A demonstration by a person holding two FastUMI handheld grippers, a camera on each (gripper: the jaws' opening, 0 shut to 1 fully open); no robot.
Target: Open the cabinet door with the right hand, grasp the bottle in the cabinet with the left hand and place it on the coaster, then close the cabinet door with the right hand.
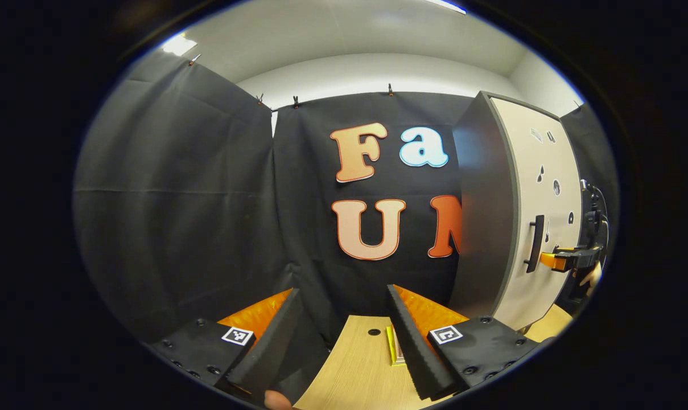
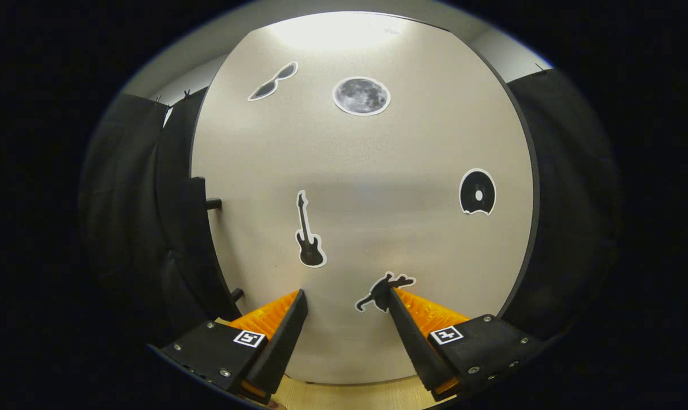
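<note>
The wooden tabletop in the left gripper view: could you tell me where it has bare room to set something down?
The tabletop lies bare between the open left gripper fingers, from the small dark hole toward the camera. It is tighter to the right, where a yellow-edged flat item lies and the cabinet stands.

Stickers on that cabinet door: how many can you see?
5 on the cabinet door, in the right gripper view: sunglasses upper left, moon at top, guitar in the middle, record at right, and a dark figure low down. The gripper fingers may hide more.
</note>
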